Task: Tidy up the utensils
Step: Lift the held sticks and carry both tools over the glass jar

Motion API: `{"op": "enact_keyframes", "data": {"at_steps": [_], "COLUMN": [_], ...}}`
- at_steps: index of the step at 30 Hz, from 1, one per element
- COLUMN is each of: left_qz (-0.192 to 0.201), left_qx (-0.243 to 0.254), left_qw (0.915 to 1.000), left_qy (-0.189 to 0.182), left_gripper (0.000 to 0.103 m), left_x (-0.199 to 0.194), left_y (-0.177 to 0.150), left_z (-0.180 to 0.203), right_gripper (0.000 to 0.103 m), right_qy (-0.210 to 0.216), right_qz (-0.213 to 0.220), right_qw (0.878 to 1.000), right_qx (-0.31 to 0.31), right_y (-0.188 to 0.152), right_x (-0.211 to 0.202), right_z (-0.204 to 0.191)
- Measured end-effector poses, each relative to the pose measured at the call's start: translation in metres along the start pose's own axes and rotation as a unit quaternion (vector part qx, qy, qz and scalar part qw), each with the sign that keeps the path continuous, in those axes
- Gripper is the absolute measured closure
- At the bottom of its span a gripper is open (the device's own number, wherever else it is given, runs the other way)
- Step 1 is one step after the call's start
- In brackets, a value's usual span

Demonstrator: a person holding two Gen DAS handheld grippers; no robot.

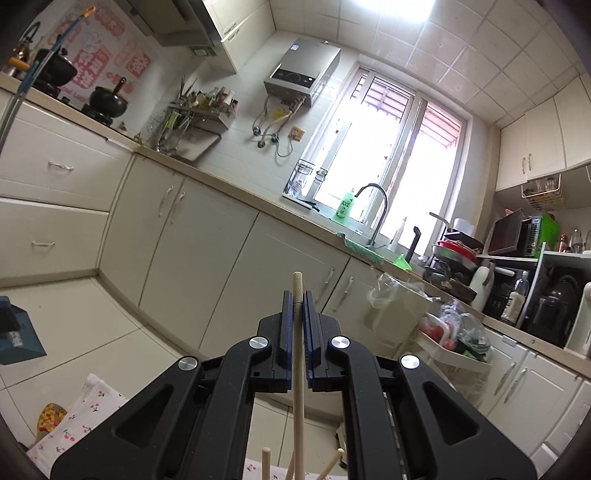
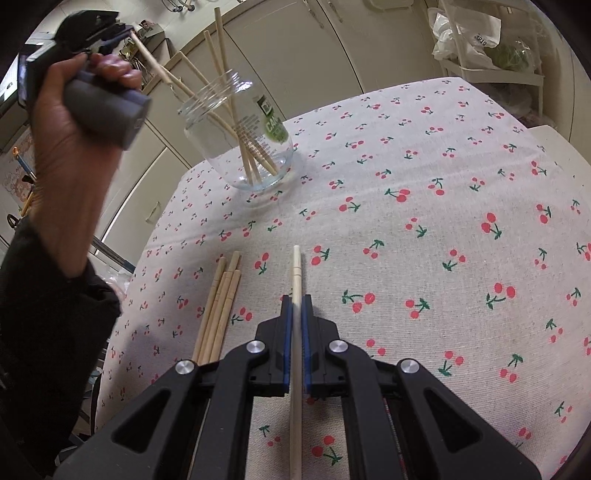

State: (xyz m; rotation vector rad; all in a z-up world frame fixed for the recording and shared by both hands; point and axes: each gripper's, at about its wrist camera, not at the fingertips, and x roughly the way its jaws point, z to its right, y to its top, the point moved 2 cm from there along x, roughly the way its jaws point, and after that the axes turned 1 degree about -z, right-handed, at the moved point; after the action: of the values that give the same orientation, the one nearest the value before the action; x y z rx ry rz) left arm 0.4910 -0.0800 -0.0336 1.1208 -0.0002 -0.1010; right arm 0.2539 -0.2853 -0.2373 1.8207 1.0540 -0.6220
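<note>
My left gripper is shut on a wooden chopstick and points up at the kitchen; the tops of other chopsticks show below it. In the right wrist view, the left gripper is raised above a clear glass jar holding several chopsticks, its chopstick slanting down into the jar. My right gripper is shut on a pale chopstick above the cherry-print tablecloth. Several loose chopsticks lie on the cloth to its left.
Cream cabinets and a counter with sink and tap run behind the table. A white rack with bags stands beyond the table's far right. A blue dustpan lies on the floor.
</note>
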Motion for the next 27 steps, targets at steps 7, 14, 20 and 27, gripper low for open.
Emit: {"op": "enact_keyframes", "data": {"at_steps": [7, 14, 20, 27], "left_qz": [-0.002, -0.029, -0.067, -0.077], "left_qx": [0.044, 0.085, 0.119, 0.114], "left_qw": [0.999, 0.996, 0.9906, 0.9904], "left_qy": [0.003, -0.006, -0.012, 0.005], "left_gripper": [0.098, 0.098, 0.097, 0.064], "left_x": [-0.001, -0.012, -0.026, -0.066], "left_y": [-0.03, -0.054, -0.066, -0.054], "left_z": [0.007, 0.008, 0.003, -0.026], "right_gripper": [0.097, 0.097, 0.097, 0.097], "right_qy": [0.006, 0.006, 0.007, 0.02], "right_qz": [0.003, 0.009, 0.023, 0.035], "right_qw": [1.0, 1.0, 1.0, 0.998], "right_qx": [0.007, 0.014, 0.02, 0.047], "right_y": [0.001, 0.002, -0.001, -0.002], "right_x": [-0.002, -0.004, -0.009, -0.017], "right_z": [0.002, 0.004, 0.007, 0.013]}}
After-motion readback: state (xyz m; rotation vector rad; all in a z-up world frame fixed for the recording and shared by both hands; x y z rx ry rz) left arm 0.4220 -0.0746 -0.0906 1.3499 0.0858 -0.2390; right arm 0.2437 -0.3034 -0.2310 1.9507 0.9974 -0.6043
